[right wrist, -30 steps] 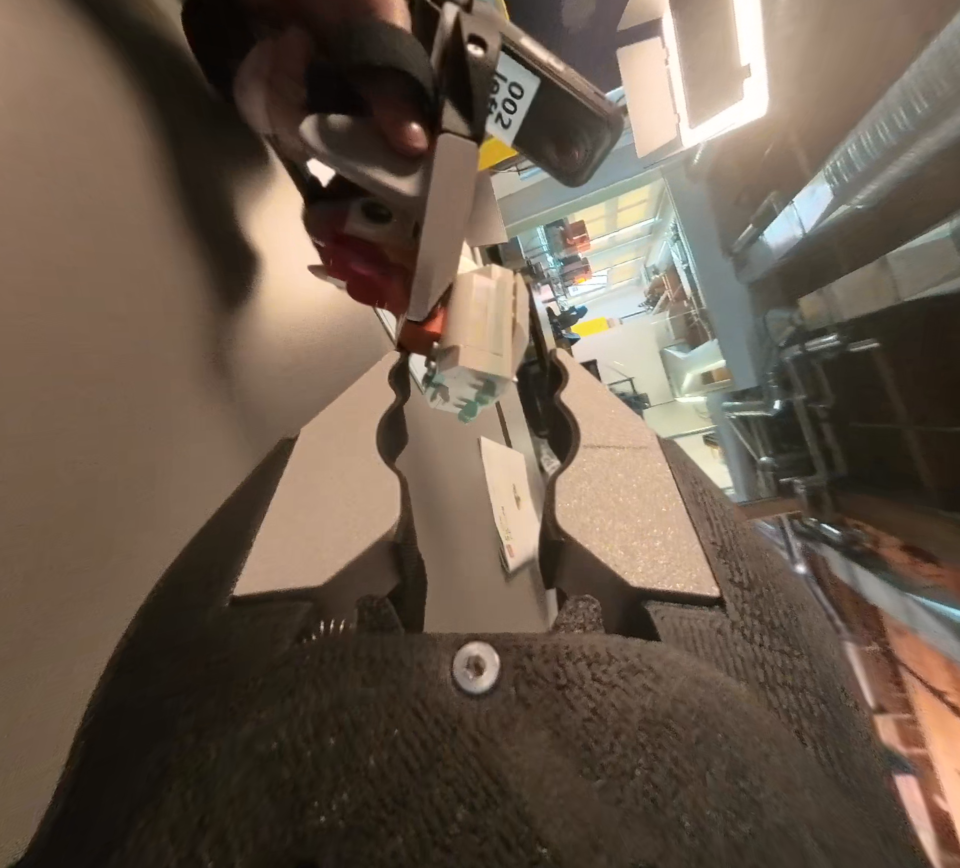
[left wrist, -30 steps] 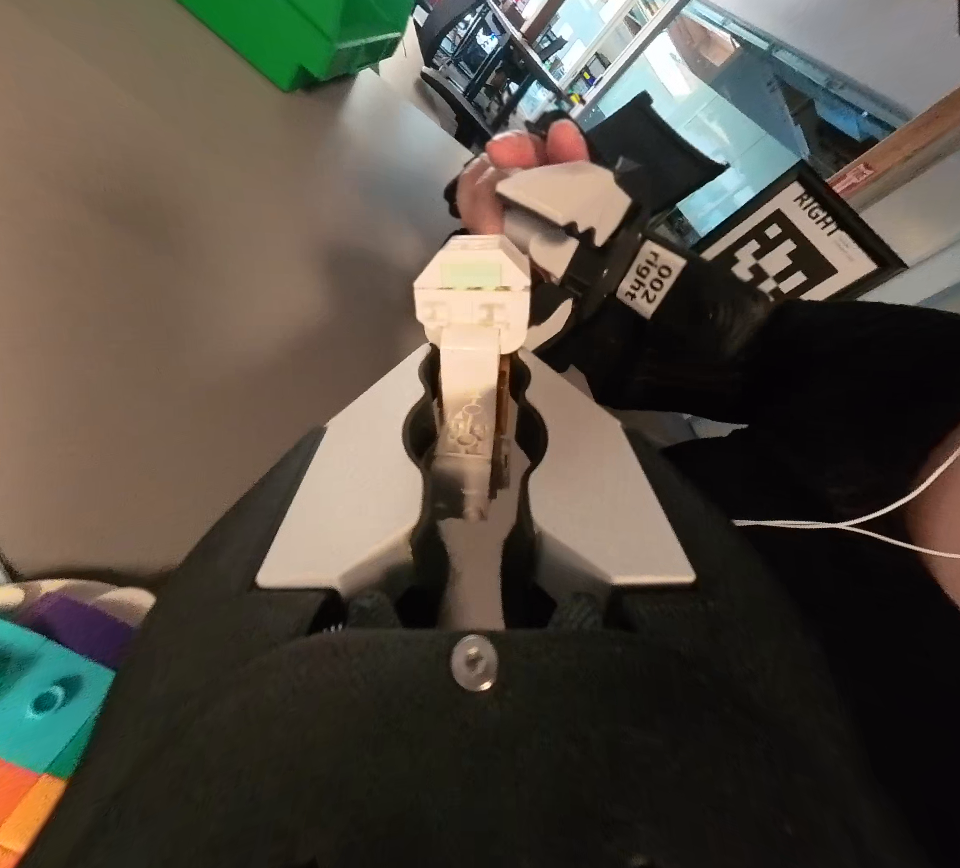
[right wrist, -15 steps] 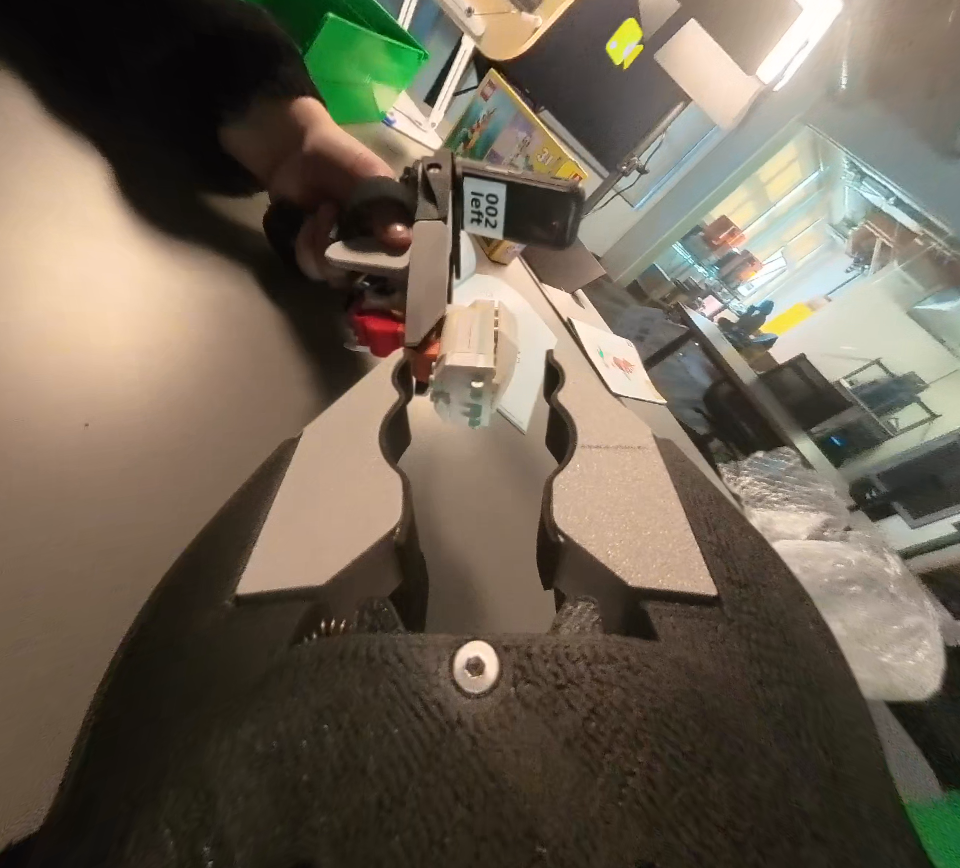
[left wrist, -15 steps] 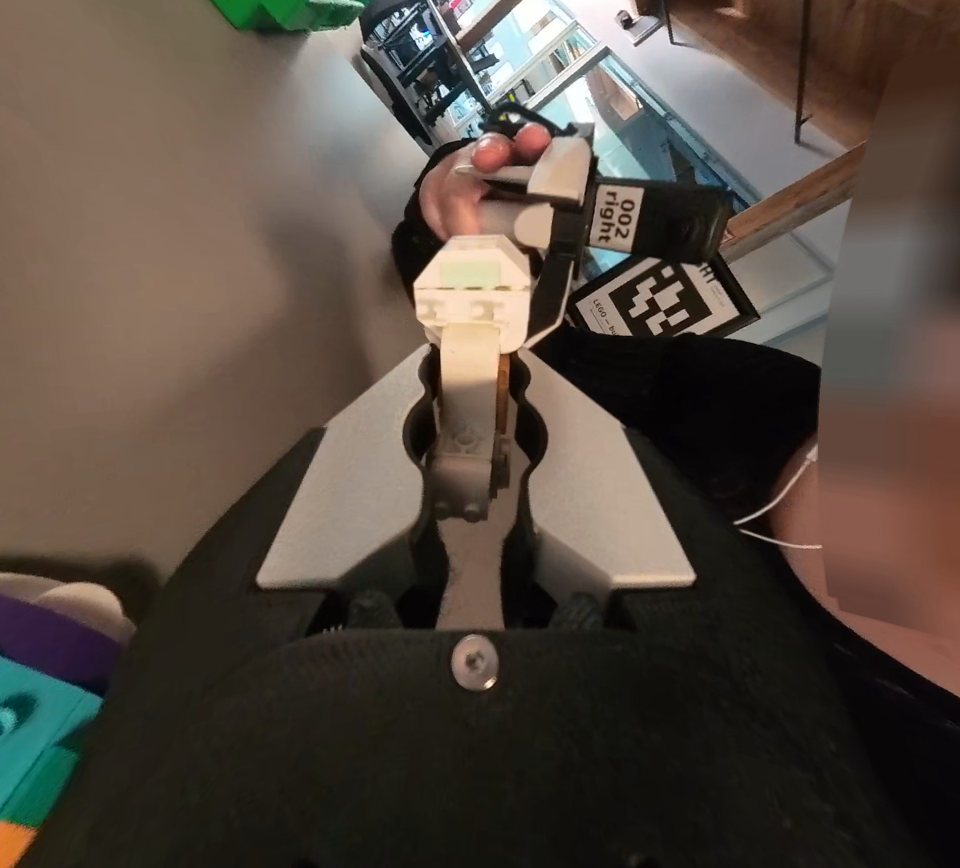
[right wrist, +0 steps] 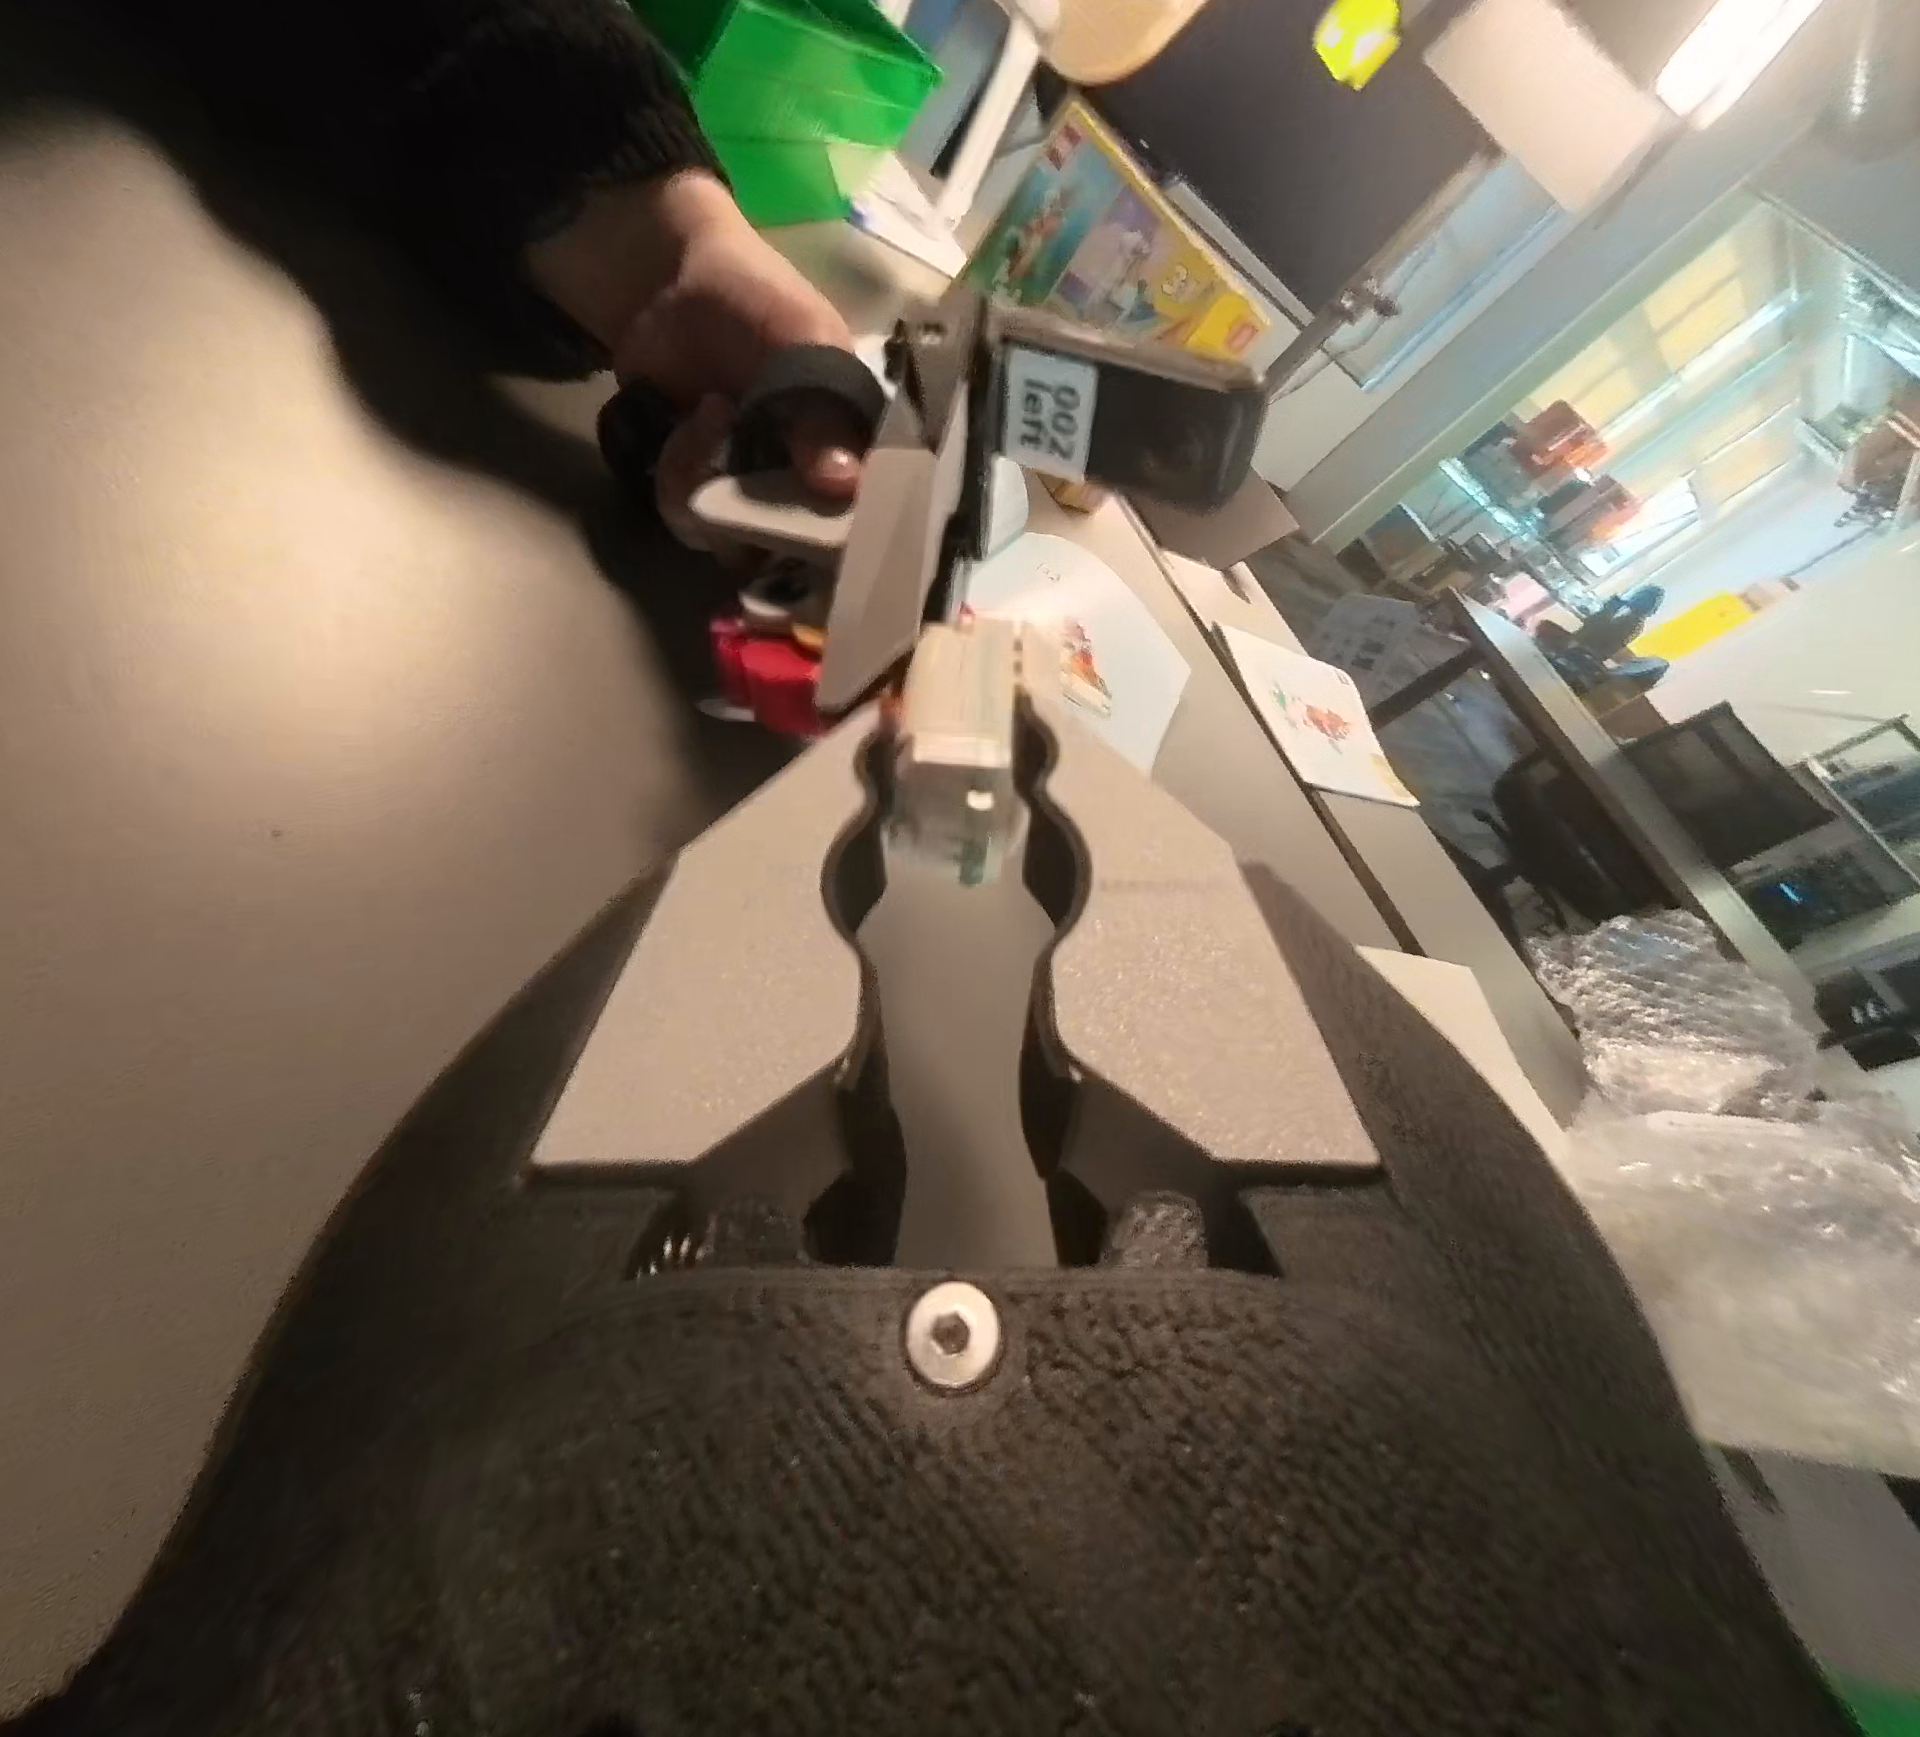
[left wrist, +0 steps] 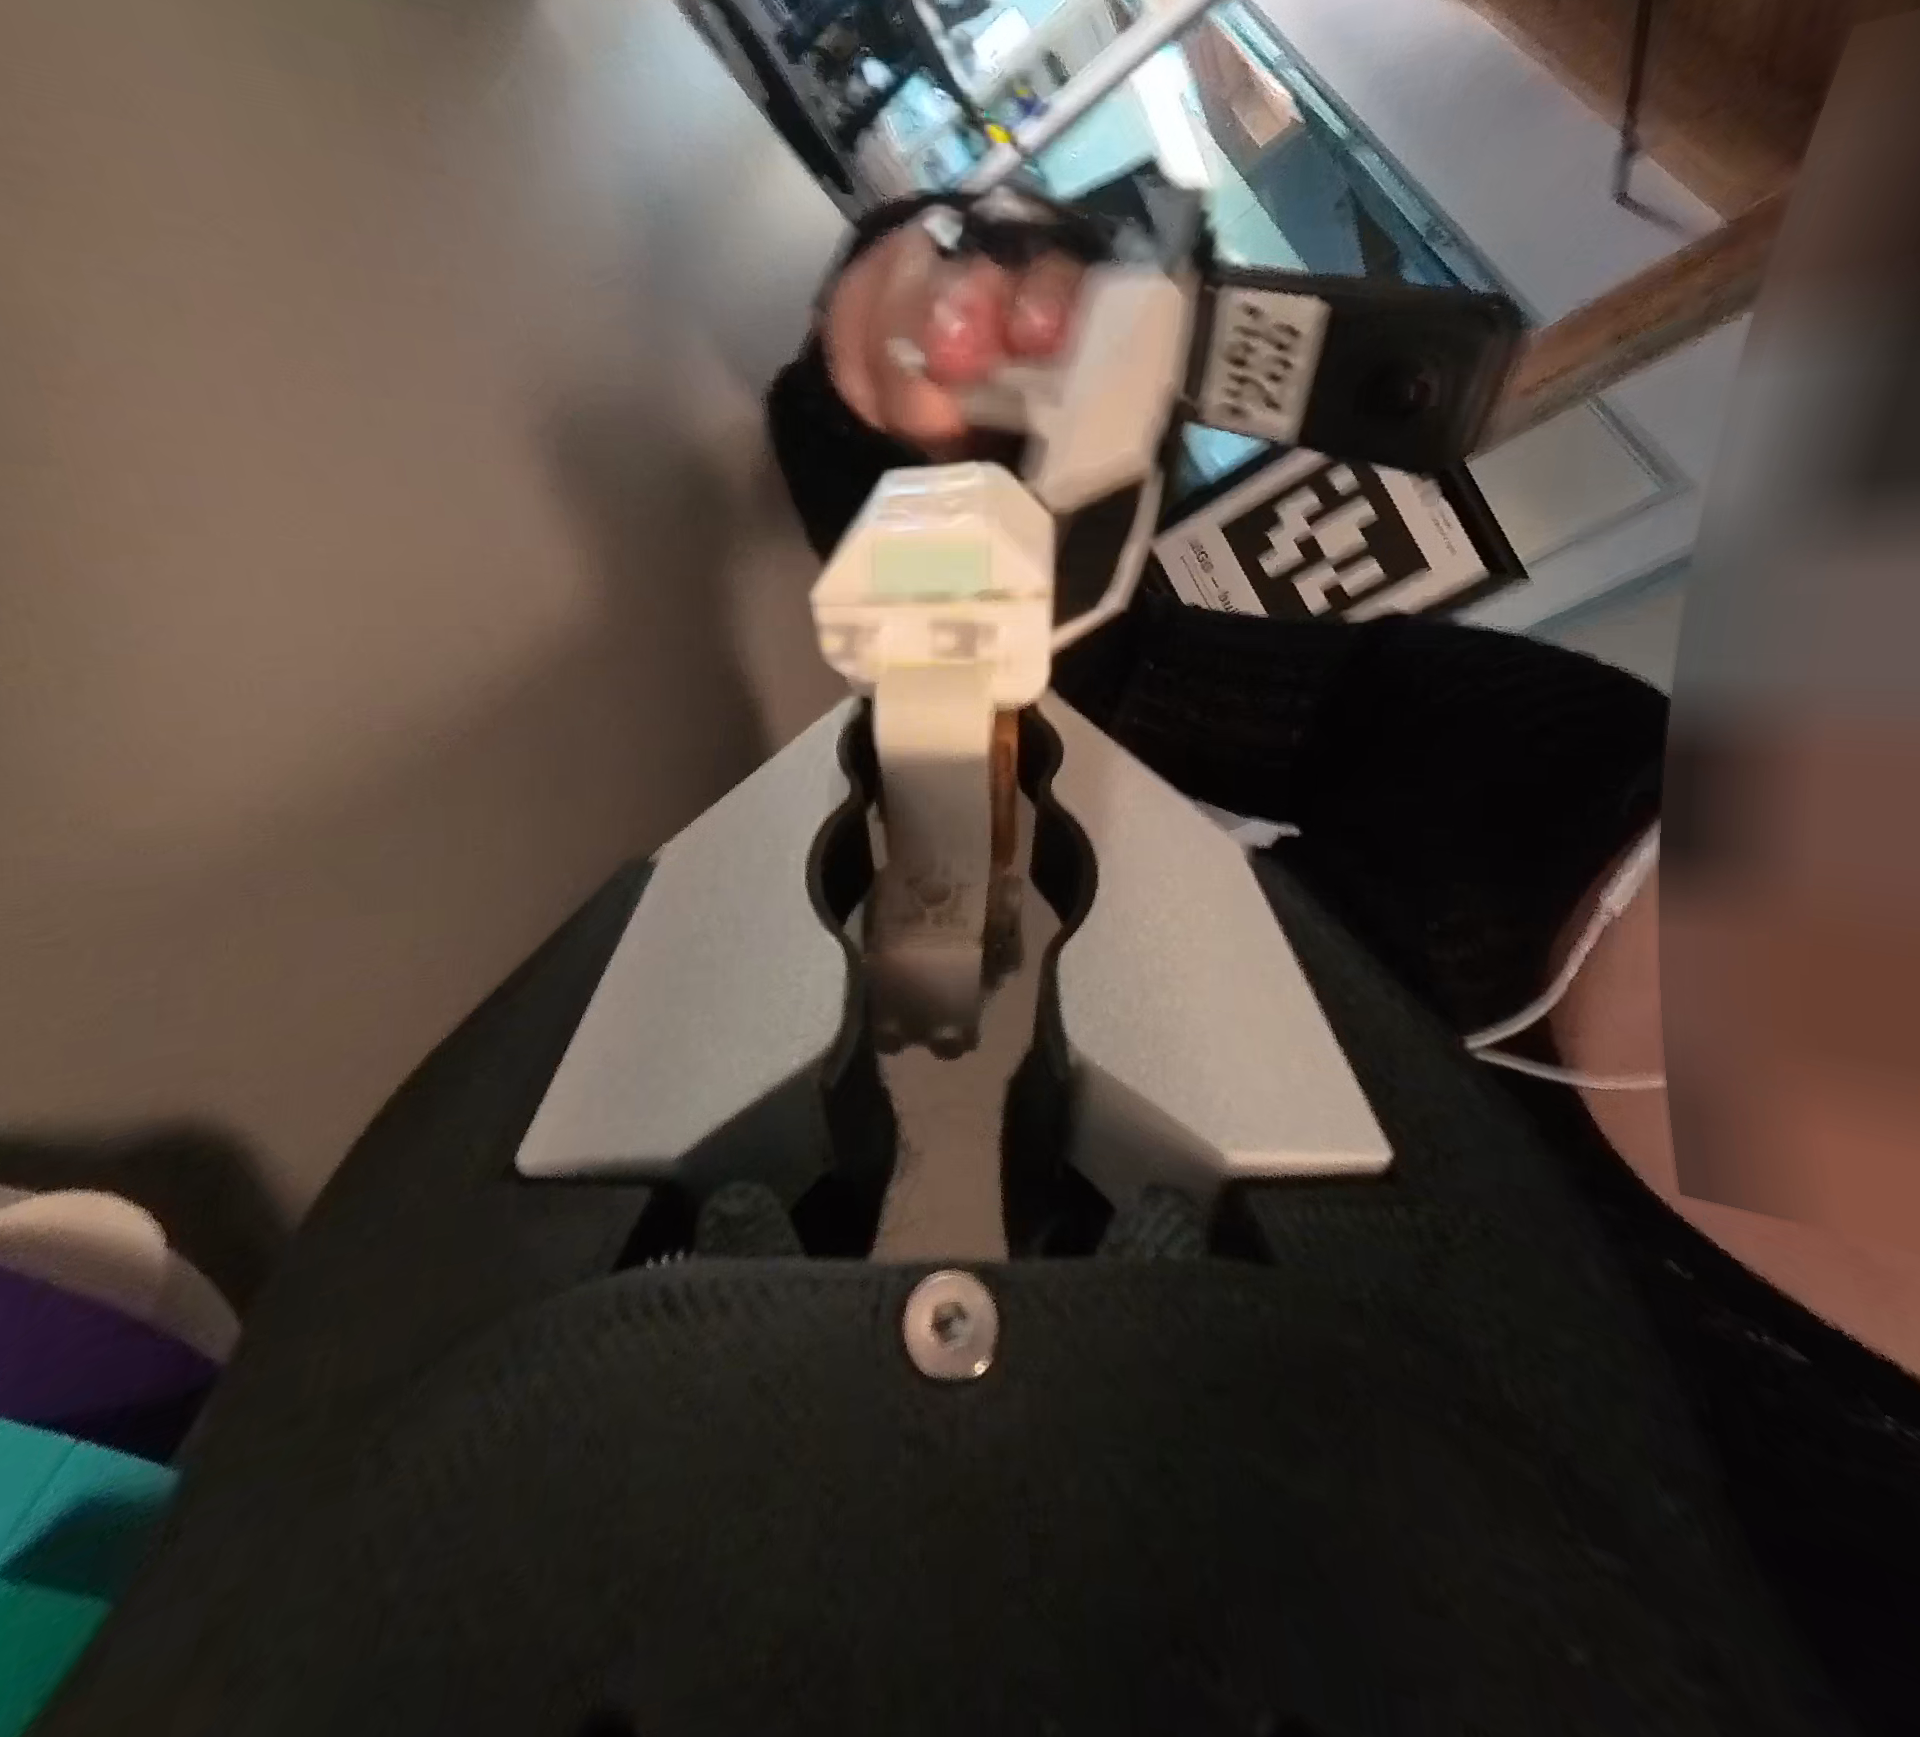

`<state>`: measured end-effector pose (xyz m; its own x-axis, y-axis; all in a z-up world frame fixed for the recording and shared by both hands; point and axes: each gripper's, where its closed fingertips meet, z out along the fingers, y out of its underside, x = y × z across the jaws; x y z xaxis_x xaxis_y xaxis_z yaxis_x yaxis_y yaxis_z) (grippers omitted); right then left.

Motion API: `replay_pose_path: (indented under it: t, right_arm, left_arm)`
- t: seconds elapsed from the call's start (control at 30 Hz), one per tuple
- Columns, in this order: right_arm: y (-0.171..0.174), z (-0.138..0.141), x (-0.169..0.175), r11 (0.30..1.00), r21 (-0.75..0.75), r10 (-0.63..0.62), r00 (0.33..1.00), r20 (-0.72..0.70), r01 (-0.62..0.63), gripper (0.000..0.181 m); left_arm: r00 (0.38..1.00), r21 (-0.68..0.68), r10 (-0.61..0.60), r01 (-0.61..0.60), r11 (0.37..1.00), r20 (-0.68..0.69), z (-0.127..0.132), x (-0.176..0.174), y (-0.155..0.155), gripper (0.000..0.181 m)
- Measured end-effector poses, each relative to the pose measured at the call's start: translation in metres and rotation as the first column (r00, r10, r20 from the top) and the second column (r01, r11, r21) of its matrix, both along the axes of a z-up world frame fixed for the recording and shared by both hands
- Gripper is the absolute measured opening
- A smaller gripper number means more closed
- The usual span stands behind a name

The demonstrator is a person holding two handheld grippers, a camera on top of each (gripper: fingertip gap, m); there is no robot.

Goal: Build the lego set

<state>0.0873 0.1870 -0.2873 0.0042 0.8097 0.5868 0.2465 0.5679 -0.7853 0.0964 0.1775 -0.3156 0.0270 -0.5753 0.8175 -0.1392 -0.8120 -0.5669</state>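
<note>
- Left gripper (left wrist: 940, 757): jaws pinched on the narrow end of a white lego piece (left wrist: 935, 591). Piece runs forward between the fingers; its wider white head with a pale green panel sticks out past the tips.
- Lego piece is off the table (left wrist: 312, 440), held in the air between the two grippers.
- Right gripper (right wrist: 951, 788): jaws spread, tips either side of the free end of the same piece (right wrist: 956, 731). They look just beside it or touching; can't tell if they press on it.
- From the right wrist view the left gripper (right wrist: 894, 638) comes in from the upper left, fingers angled down to the right, tips at the piece. Left hand (right wrist: 727, 378) wraps the handle, one finger through the trigger loop, black sleeve (right wrist: 312, 77) behind it.
- From the left wrist view the right gripper (left wrist: 1091, 399) sits just beyond the piece head, up and right, blurred. Right hand (left wrist: 935, 337) curled round its handle; fingertips face the camera.
- Small red brick model (right wrist: 764, 679) on the table under the left gripper.
- Green bins (right wrist: 790, 46) at the table's far end, a colourful box (right wrist: 1112, 243) beside them.
- Instruction sheets (right wrist: 1299, 721) flat on the table to the right; bubble wrap (right wrist: 1714, 1033) nearer on that side.
- Teal and purple blocks (left wrist: 73, 1438) in the bottom-left corner of the left wrist view.
</note>
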Motion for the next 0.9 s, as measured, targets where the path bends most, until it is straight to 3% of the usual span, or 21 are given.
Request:
replay_pose_path:
  t: [0.03,0.23,0.33,0.37,0.5,0.6,0.67,0.77,0.9]
  right_arm:
    - [-0.002,-0.001,0.000,1.000,-0.002,0.001,1.000,0.009,-0.001,0.019]
    - [0.000,0.001,0.000,1.000,0.002,-0.023,1.000,-0.010,0.023,0.019]
    - [-0.011,0.007,0.001,0.970,-0.235,0.055,0.998,-0.032,-0.061,0.052]
    - [-0.010,0.011,0.001,0.957,-0.282,0.052,0.997,-0.057,-0.066,0.054]
    - [0.001,-0.003,-0.003,0.983,-0.183,-0.026,0.999,0.020,0.029,0.055]
    - [0.014,0.016,0.001,0.991,-0.109,-0.091,0.991,-0.101,0.080,0.055]
    - [0.028,0.038,0.011,0.988,-0.080,-0.150,0.959,-0.239,0.134,0.056]
    - [0.047,0.064,0.029,0.964,0.009,-0.237,0.873,-0.425,0.266,0.053]
    - [0.076,0.056,0.039,0.844,0.174,-0.391,0.804,-0.448,0.508,0.047]
  left_arm:
    - [1.000,-0.007,-0.015,0.015,1.000,-0.003,-0.001,0.000,-0.002,0.024]
    - [1.000,0.005,0.006,-0.006,1.000,-0.001,0.000,0.000,0.001,0.025]
    - [1.000,0.022,-0.001,0.002,1.000,-0.031,-0.004,0.002,-0.001,0.025]
    - [0.999,0.028,-0.002,0.003,1.000,-0.037,-0.005,0.002,-0.001,0.025]
    - [0.997,0.084,0.028,-0.022,0.996,-0.069,-0.008,0.005,0.001,0.024]
    - [0.992,0.206,0.123,-0.120,0.971,-0.006,0.007,0.003,0.012,0.025]
    - [0.970,0.341,0.241,-0.233,0.911,0.018,0.016,-0.005,0.028,0.025]
    - [0.908,0.566,0.419,-0.360,0.742,0.028,0.022,-0.018,0.047,0.025]
    - [0.855,0.677,0.511,-0.431,0.597,0.094,0.033,-0.024,0.051,0.025]
